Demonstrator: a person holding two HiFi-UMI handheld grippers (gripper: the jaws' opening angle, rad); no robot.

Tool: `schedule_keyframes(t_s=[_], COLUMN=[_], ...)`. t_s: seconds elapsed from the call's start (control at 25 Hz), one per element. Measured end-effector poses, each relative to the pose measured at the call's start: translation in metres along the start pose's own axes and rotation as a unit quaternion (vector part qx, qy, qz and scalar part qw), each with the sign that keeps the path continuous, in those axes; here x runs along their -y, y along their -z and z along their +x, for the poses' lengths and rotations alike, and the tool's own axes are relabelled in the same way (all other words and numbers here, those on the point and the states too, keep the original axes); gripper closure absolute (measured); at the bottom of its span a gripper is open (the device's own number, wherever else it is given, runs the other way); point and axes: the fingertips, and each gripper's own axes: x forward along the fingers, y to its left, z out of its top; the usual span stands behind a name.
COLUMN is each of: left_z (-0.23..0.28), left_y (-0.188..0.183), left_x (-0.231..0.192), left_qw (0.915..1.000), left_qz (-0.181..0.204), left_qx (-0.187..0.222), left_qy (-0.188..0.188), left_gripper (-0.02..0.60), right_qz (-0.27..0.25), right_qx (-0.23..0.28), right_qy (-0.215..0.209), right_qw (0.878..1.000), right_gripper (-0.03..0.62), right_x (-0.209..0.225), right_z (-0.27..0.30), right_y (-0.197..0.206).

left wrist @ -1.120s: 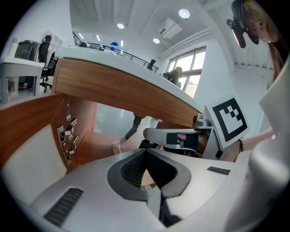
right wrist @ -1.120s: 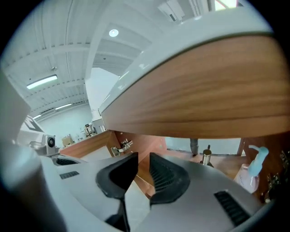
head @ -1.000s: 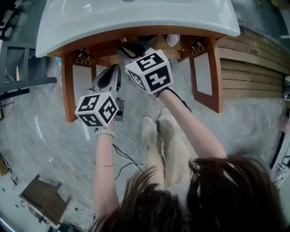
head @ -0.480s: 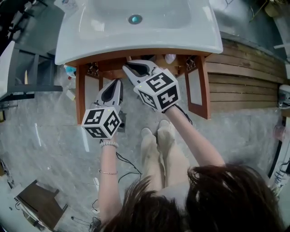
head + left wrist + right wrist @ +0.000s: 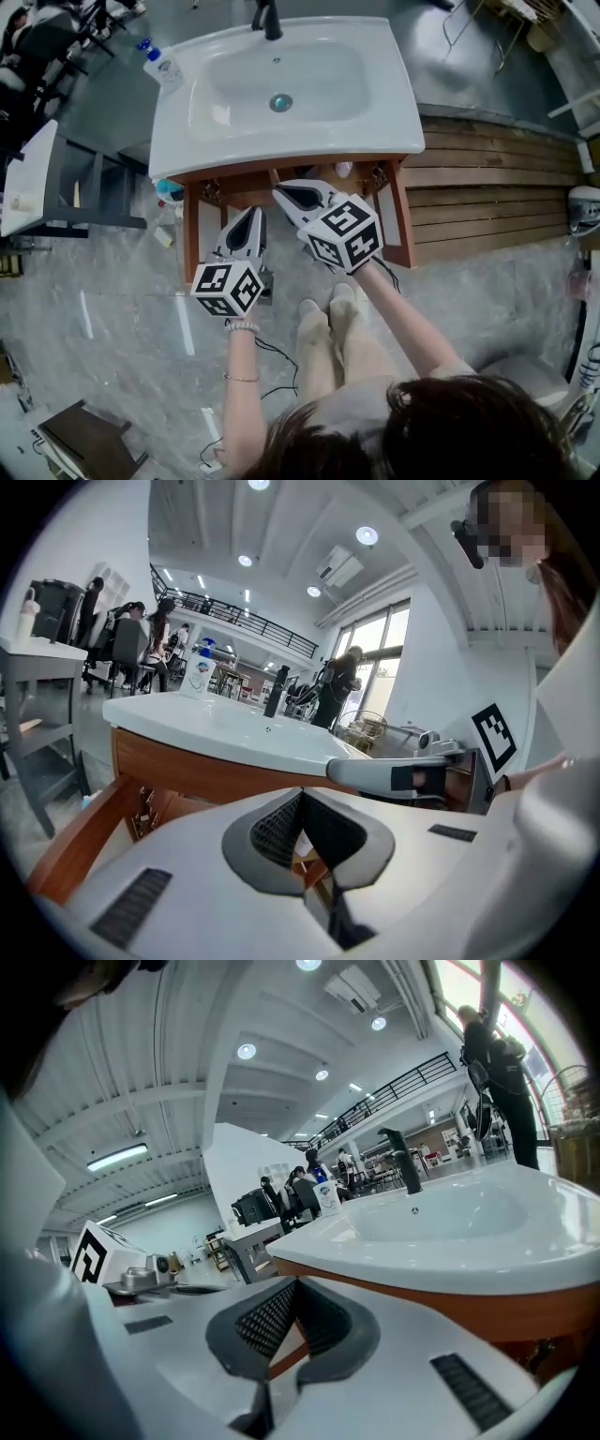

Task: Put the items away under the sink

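Quick update from the remote seat. Both grippers are out of the cabinet (image 5: 234, 184) now. A second ago the right gripper (image 5: 279, 191) was poked well in under the sink (image 5: 234, 131) and the left gripper (image 5: 254, 215) sat lower by the left door (image 5: 190, 239). Now both are higher and further back, with the tips just in front of the wooden rail. The head view has pulled up too, so I get the whole basin, with the faucet (image 5: 270, 19) and a soap bottle (image 5: 161, 66) on its rim.

The right jaws have just been closing and now sit fully together with nothing between them. The left jaws are pressed together too, also empty. One white item (image 5: 344, 170) shows just inside the cabinet, under the rim near the right door (image 5: 401, 220). My read is that a drop-off is done.

A blue-topped thing (image 5: 168, 190) sits on the floor (image 5: 112, 300) just outside the left door, and I can't tell if it's meant to go in.

For clearance, the sink rim overhangs right above the tips, so I wouldn't lift straight up. The open doors box both grippers in sideways. Backing out over the floor is the free direction, but there's a cable (image 5: 274, 354) trailing by the feet.
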Motion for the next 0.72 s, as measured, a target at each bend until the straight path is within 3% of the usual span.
schedule_keyframes(t_s=[0.36, 0.72], left_z=[-0.021, -0.049], left_y=[-0.034, -0.062], left_x=[0.036, 0.069], left_qw=[0.9993, 0.9964], left_qz=[0.012, -0.014], left_qx=[0.021, 0.068], left_qy=[0.03, 0.048], left_gripper=[0.581, 0.581], right_qz=[0.005, 0.044], right_qx=[0.026, 0.087], right_qy=[-0.014, -0.02], right_qw=[1.0, 0.995], right_gripper=[0.577, 0.577], right_x=[-0.025, -0.047], right_z=[-0.038, -0.075], right_y=[-0.03, -0.07])
